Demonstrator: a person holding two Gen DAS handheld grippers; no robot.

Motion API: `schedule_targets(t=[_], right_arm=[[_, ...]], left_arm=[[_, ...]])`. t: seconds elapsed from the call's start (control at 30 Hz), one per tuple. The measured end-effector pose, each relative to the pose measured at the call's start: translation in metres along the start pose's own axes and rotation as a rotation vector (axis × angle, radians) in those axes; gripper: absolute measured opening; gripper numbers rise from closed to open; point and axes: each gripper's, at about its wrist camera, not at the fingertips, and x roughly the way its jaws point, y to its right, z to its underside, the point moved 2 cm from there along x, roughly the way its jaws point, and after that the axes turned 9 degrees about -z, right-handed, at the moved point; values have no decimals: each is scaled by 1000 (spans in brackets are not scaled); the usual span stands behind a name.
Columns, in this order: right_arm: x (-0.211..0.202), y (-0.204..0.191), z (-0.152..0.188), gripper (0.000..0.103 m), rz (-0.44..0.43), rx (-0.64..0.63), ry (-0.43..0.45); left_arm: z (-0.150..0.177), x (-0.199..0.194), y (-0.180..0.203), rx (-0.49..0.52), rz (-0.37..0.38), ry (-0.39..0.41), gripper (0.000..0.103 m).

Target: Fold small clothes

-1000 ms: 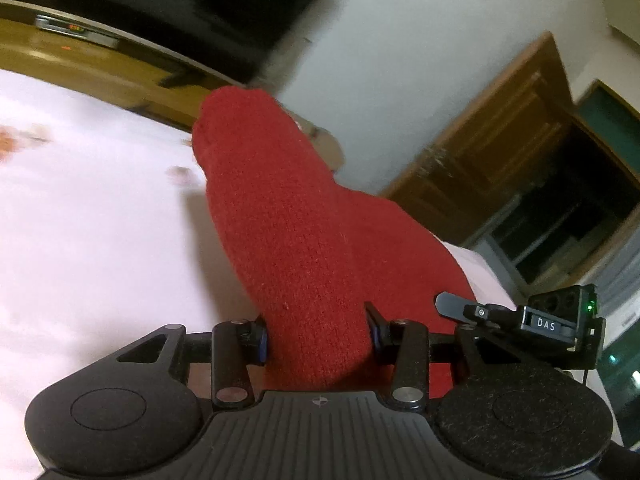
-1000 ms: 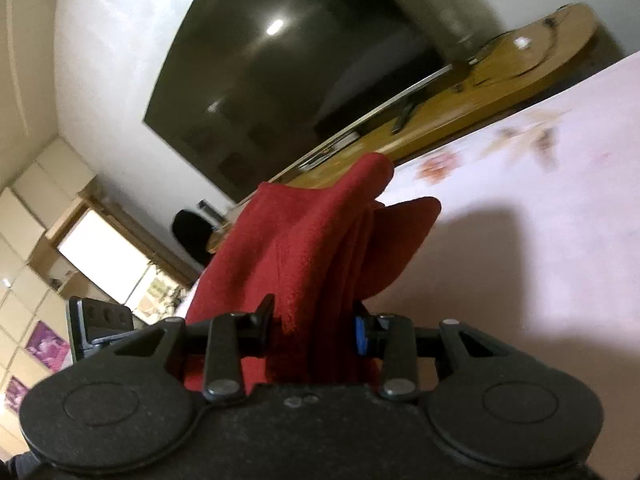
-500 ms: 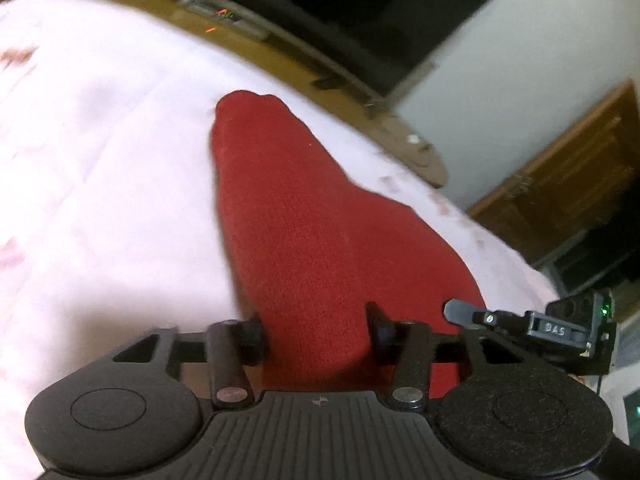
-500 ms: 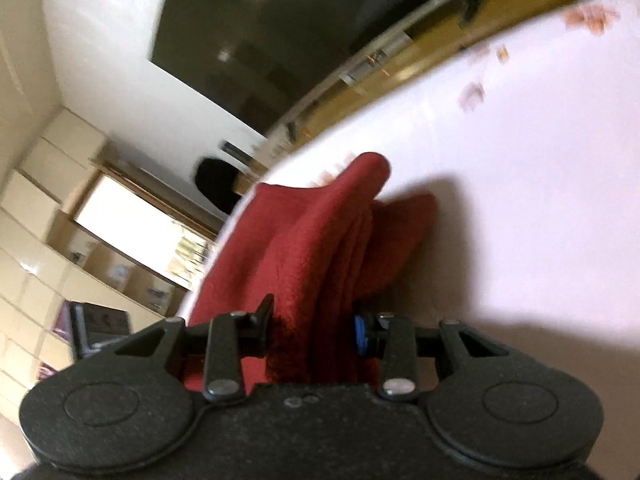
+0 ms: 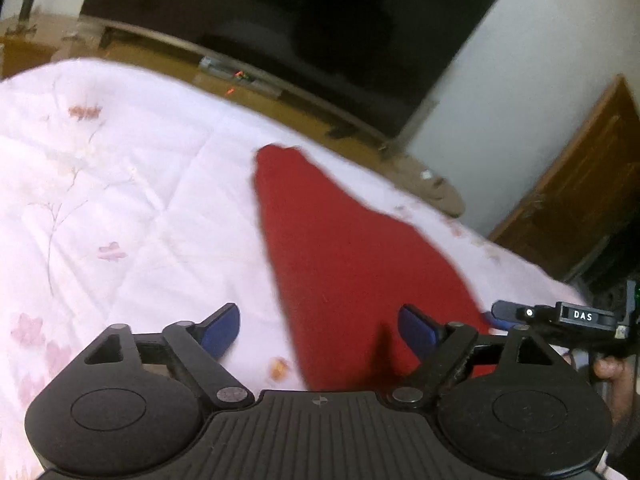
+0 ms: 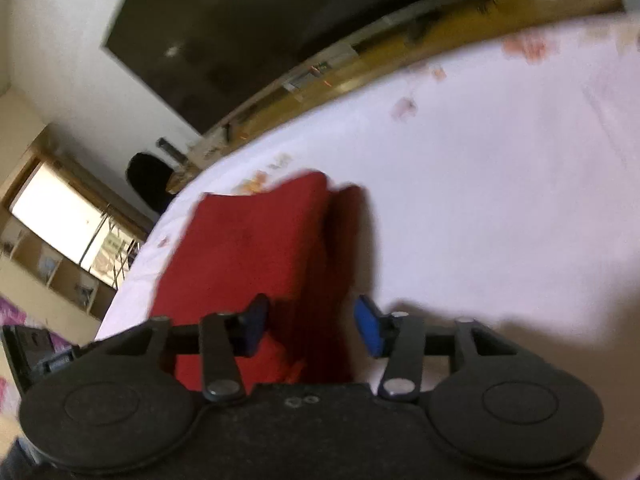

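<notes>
White bedding with faint pink flowers (image 5: 120,184) fills the foreground, with a dark television (image 5: 288,28) on a low wooden stand (image 5: 168,56) behind it against a pale wall. On the bedding lies the red garment (image 5: 352,264), flat and tapering away from the cameras. The left gripper (image 5: 320,330) is opening, its blue pads wide apart and clear of the cloth below; the right gripper (image 6: 310,326) is opening too, the garment's folded edge between pads that no longer visibly press it.

A home bedroom: a bed (image 5: 132,184) under a white floral quilt, a big dark television (image 5: 288,28) above a low wooden cabinet (image 5: 280,96), and a wooden door (image 5: 580,196)
</notes>
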Motion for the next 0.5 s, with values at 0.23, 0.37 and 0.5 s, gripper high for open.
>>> schedule_targets(t=[0.23,0.37,0.5], right_arm=[[2,-63,45,28,-41,-250,-113],[25,-64,69,13,140,-431,-203],[21,-47,61,0,197,-393,-165]], left_arm=[[42,-10,53,167,-39,10,74],[67,-3,57,313,-213,-18,74],[74,-16,39,201,-178,-9,74]])
